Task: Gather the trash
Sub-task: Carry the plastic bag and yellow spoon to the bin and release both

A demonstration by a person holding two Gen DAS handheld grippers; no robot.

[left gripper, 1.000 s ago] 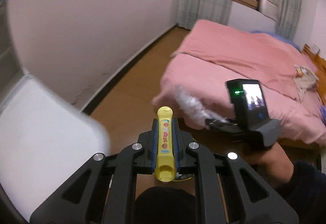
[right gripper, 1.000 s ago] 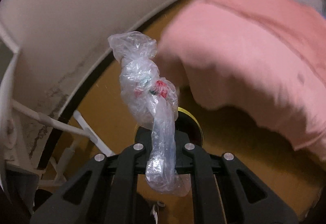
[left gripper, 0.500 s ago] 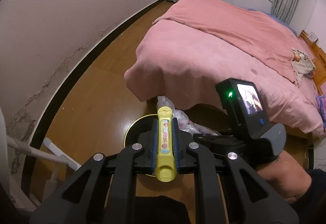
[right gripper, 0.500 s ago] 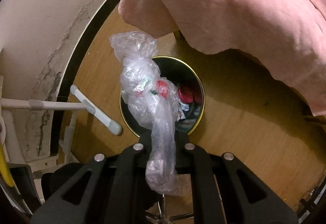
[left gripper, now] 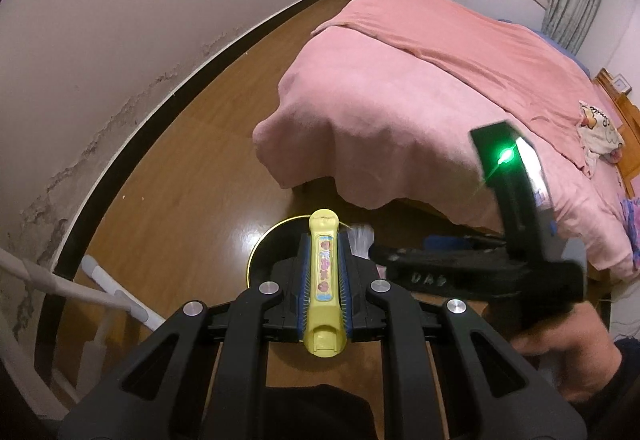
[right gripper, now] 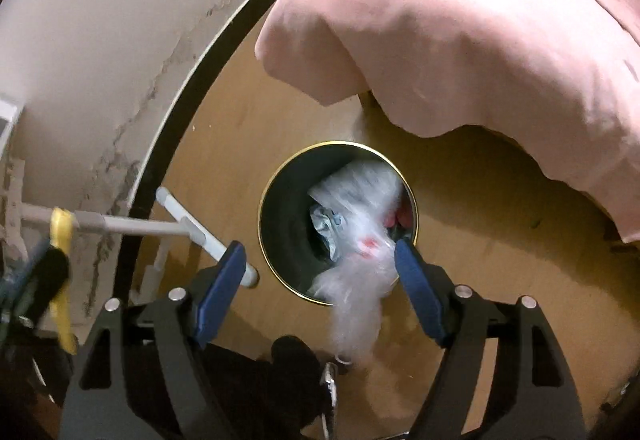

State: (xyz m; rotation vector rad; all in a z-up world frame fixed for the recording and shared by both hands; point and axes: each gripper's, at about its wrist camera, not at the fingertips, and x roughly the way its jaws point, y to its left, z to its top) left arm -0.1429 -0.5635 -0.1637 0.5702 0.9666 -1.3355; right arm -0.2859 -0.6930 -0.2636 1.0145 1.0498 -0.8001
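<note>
The bag (right gripper: 362,240) is clear, thin plastic, crumpled up with a few bits inside, and it looks blurry as it drops out of your right tongs (right gripper: 320,284) toward the bin (right gripper: 280,224) right below. It is soft and very light, so it may float or catch on the gold rim; if it hangs there, pinch it at the twisted end and push it in. Your right tongs have just been opening and now stand wide, with the bag between the blue pads but not pressed by them. Your left tongs (left gripper: 325,280) are squeezed tight on a yellow tube (left gripper: 325,276), gripped around its middle with both ends sticking out. The tube looks hard and smooth, so I think it will fall straight when you let go over the bin. The bin is round and dark, has other trash in it, and stands on a shiny brown wood floor (left gripper: 168,175). A bed (left gripper: 420,91) with a pink blanket hangs just beside it. A white wall (left gripper: 140,7) with a dark strip at the bottom runs along the other side, and a white rack (right gripper: 188,232) stands near it.
</note>
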